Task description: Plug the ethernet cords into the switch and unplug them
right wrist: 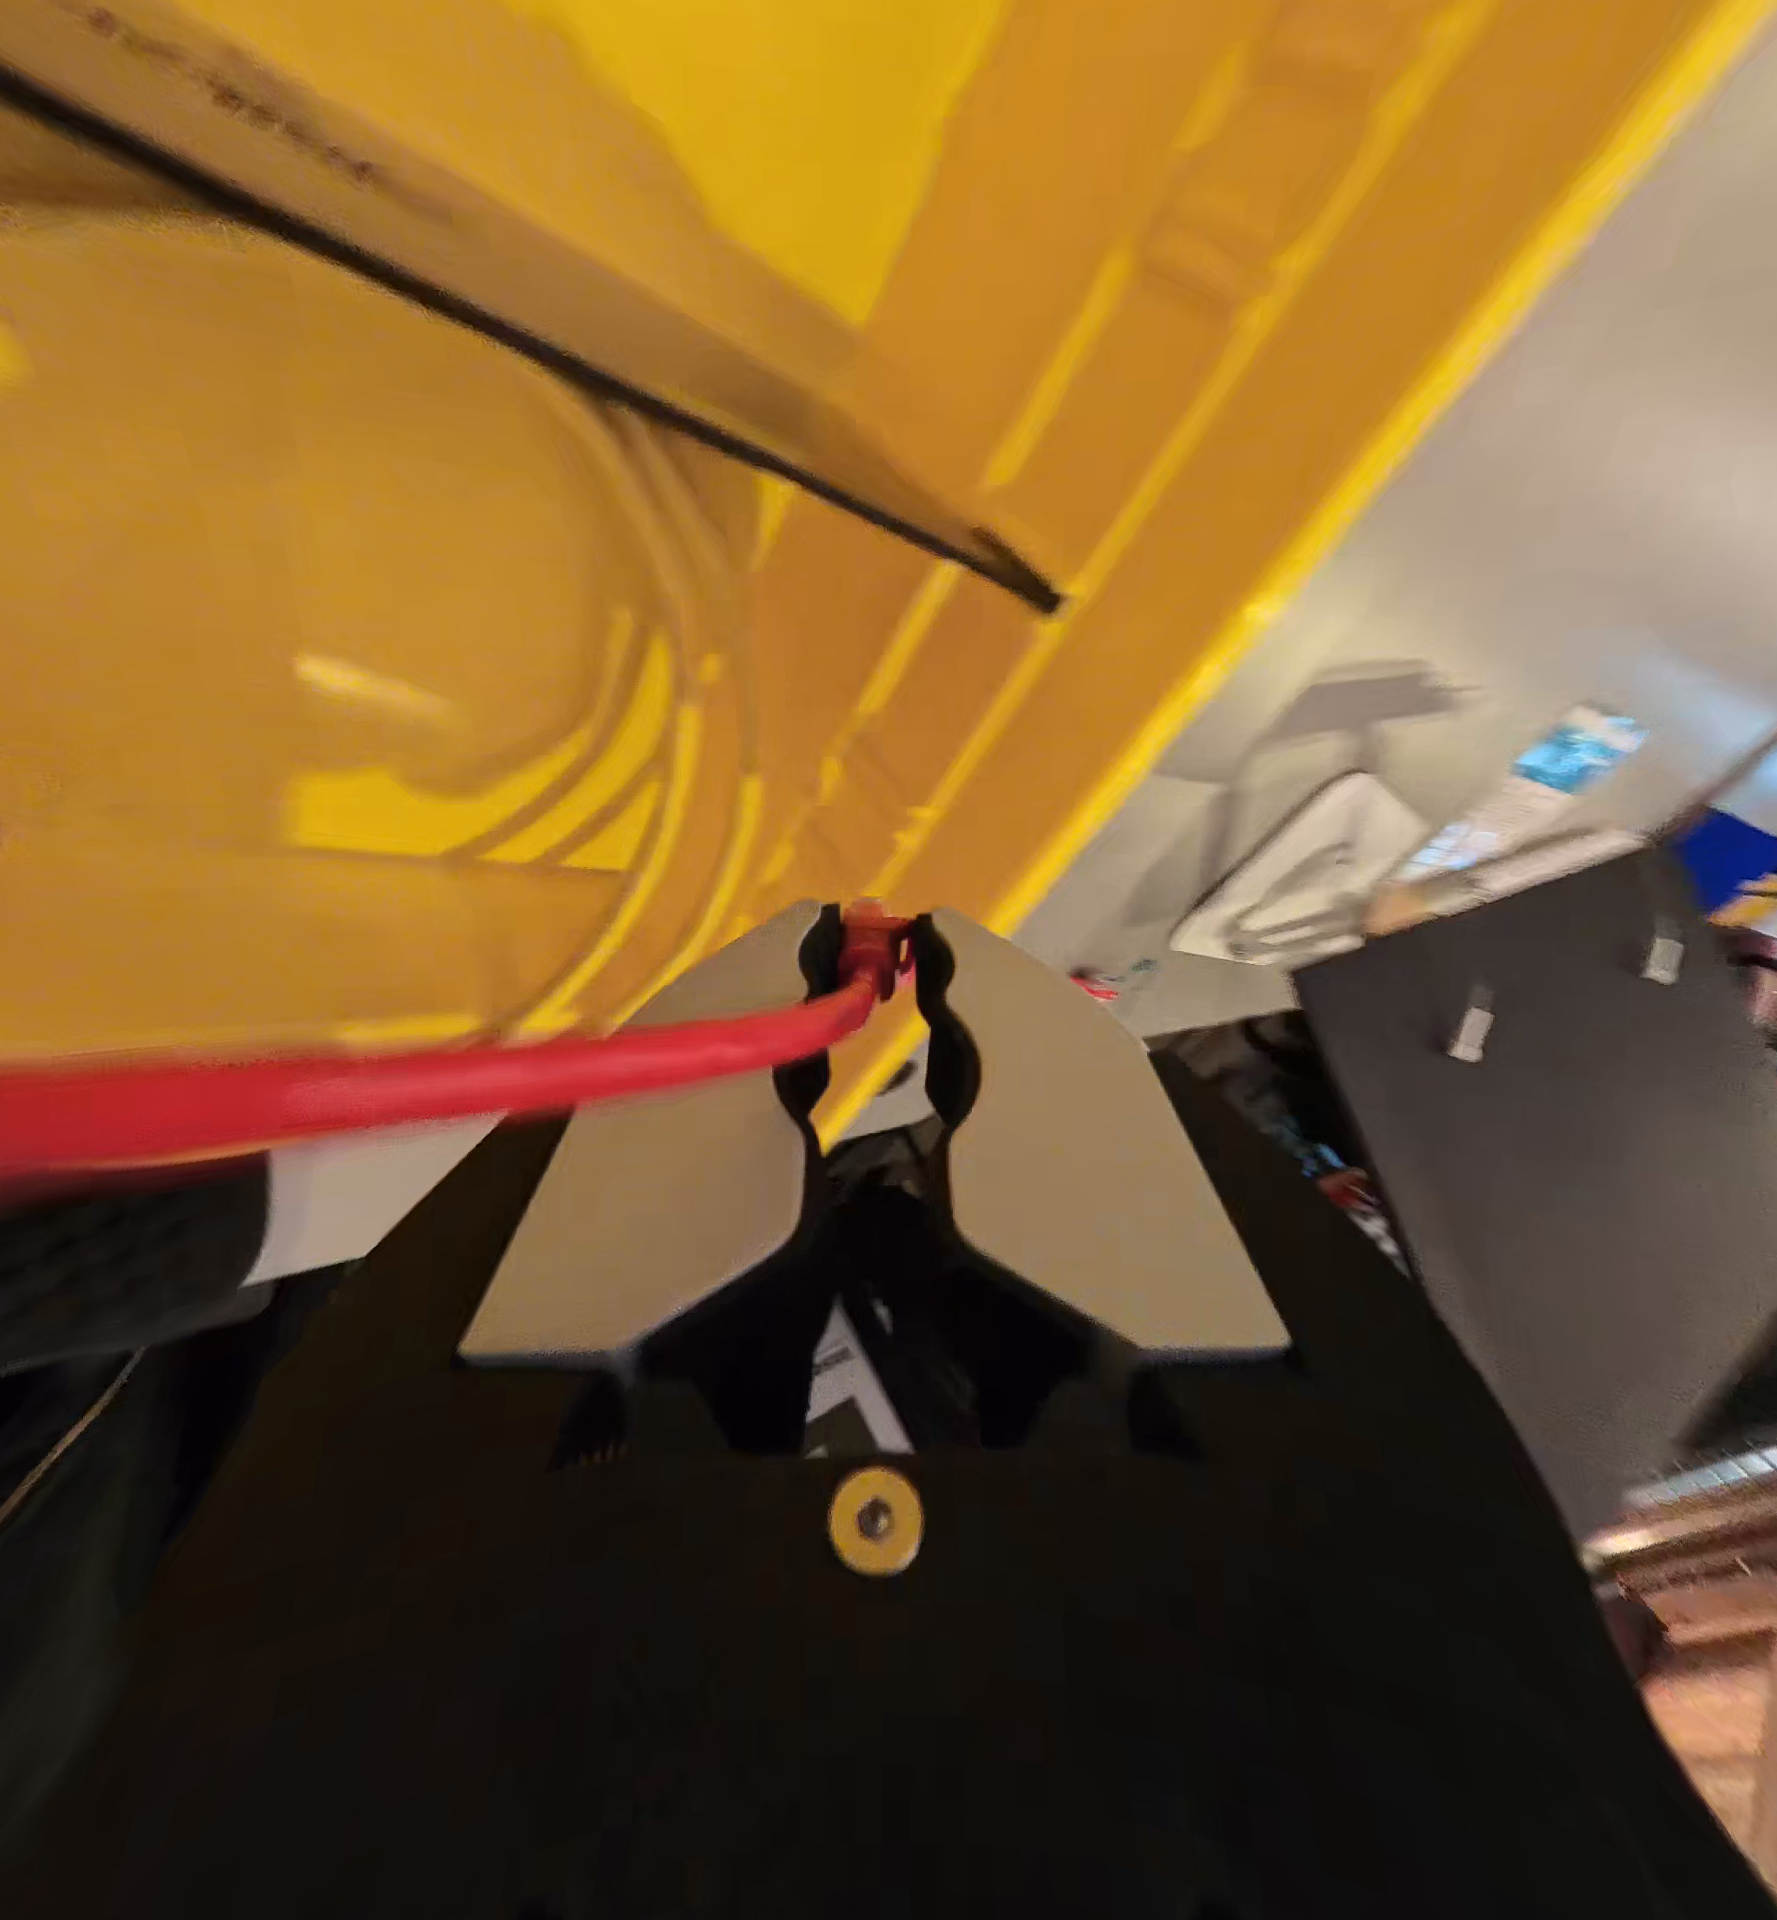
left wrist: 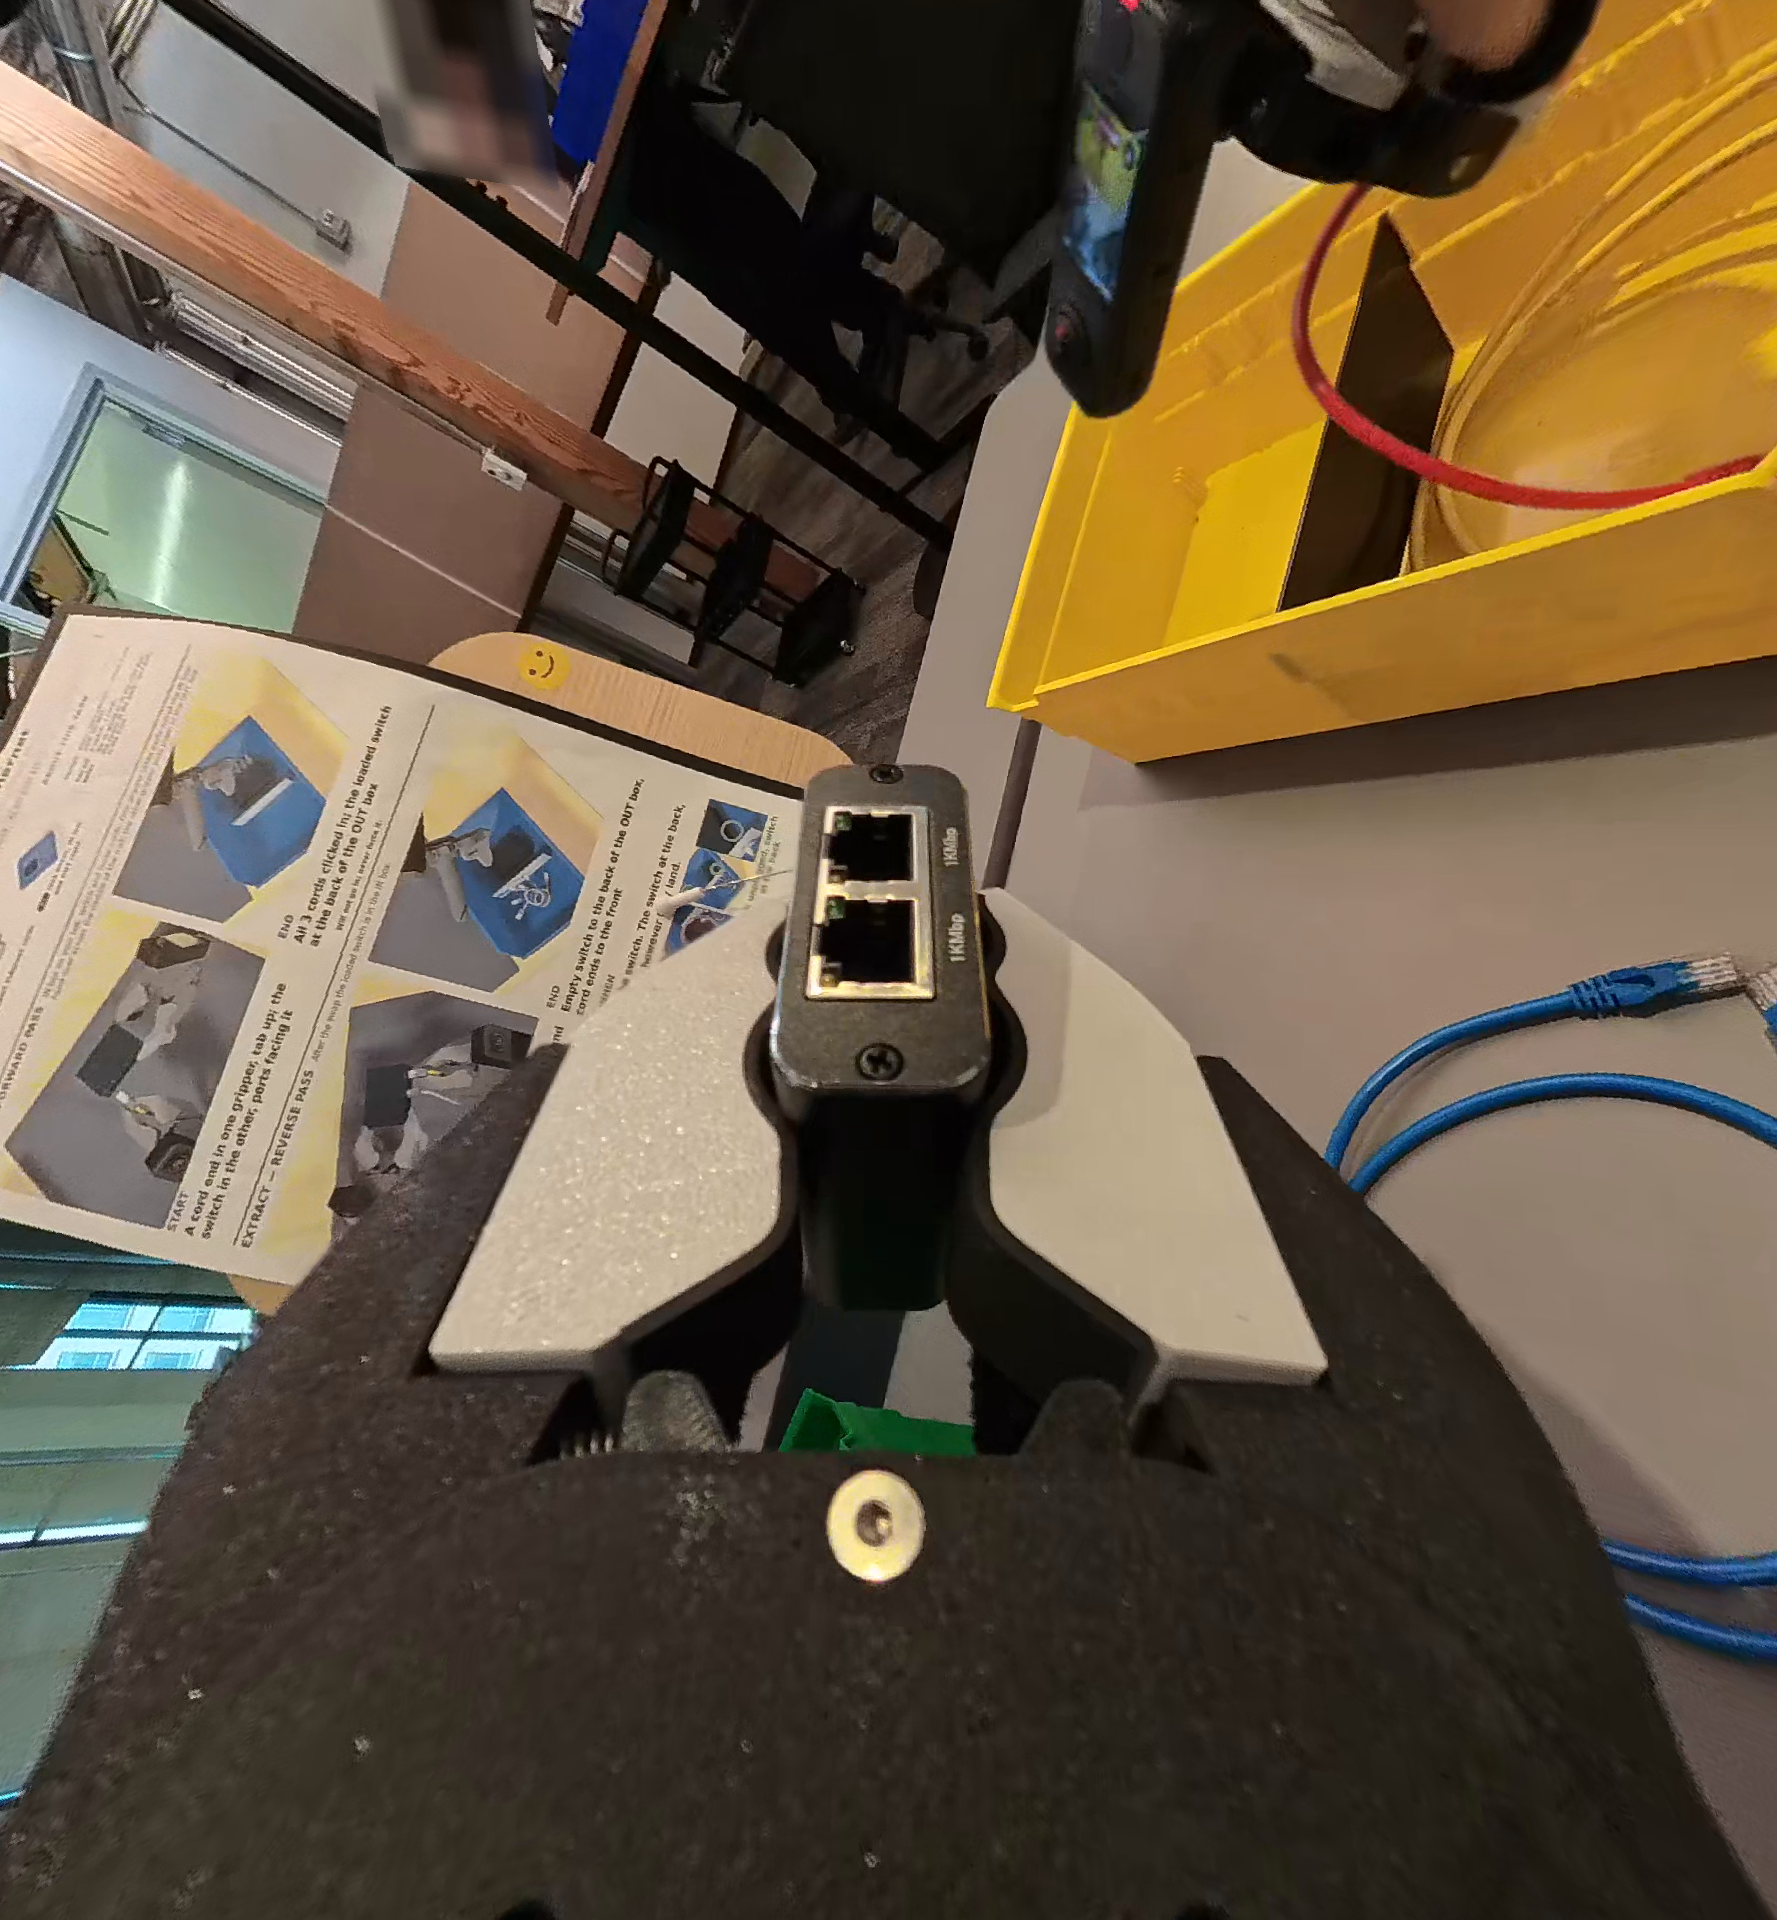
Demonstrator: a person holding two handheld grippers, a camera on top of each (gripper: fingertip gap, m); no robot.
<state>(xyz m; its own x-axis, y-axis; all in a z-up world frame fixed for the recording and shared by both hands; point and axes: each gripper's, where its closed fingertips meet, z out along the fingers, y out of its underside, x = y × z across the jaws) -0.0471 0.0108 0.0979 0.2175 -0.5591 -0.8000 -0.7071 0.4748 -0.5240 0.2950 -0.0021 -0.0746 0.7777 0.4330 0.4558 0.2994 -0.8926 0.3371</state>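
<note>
- The paper sheet [left wrist: 271,935] with pictures is lying on the left, at the far edge of the table [left wrist: 1383,1039]; it is not part of the job.
- The left gripper [left wrist: 879,1023] is squeezing the black switch [left wrist: 879,925] by its two long sides; the switch is sticking out with both holes [left wrist: 868,899] facing away and empty; it is looking small, hard and light, so holding its sides is keeping the holes free.
- The yellow bin [left wrist: 1383,644] is sitting further right; the red cord [left wrist: 1325,343] is hanging out of it in a loop.
- Two blue cords [left wrist: 1549,1101] are lying on the table on the right, with their clear plugs close together; they are looking soft and bendy.
- The right gripper [right wrist: 868,940] is pinching the red cord's plug [right wrist: 876,940] right at its tips, above the bin; the picture is blurry, so I cannot tell which way the clip is facing.
- I think the plug is hard but its little clip may snap; it is best held by the plug, because the cord itself is floppy.
</note>
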